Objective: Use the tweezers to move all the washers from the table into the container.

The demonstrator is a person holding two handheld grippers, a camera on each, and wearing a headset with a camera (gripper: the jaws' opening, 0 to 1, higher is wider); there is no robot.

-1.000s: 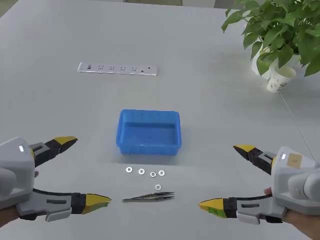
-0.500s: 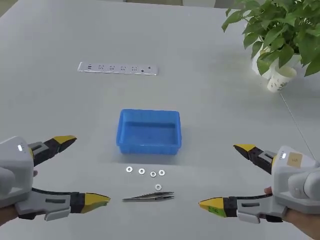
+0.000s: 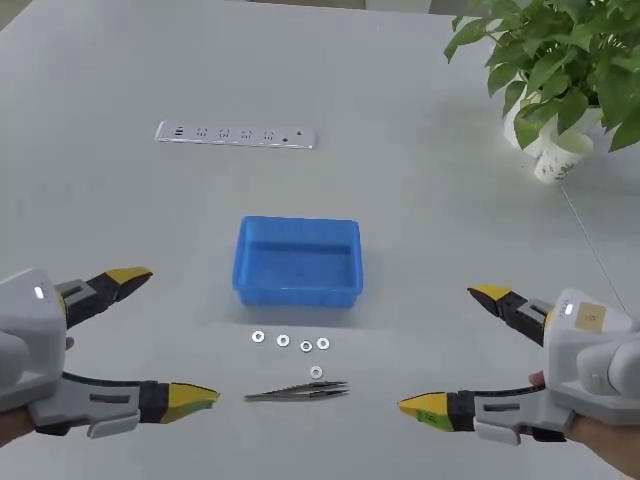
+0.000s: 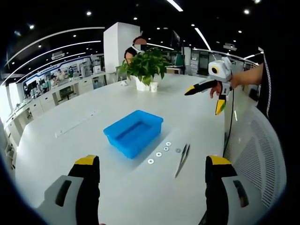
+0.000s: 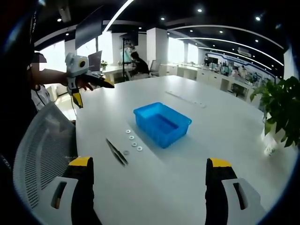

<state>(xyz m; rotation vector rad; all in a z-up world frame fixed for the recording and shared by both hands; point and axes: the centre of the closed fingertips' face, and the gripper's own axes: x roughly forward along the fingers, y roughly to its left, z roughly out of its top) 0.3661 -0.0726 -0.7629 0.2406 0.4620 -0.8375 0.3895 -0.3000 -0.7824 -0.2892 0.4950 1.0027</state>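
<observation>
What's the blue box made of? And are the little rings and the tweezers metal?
The blue box looks like plastic: one even bright colour with a dull sheen. The little rings are probably metal, pale and silvery, though they are too small to be sure. The tweezers look like bare metal too: thin, grey and slightly shiny.

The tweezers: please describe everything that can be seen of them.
The tweezers are slim and silvery, metal by their look, lying flat on the grey table, crosswise in the head view, on the person's side of the blue container. Nothing grips them. One washer lies close beside them; whether it touches them cannot be told.
</observation>
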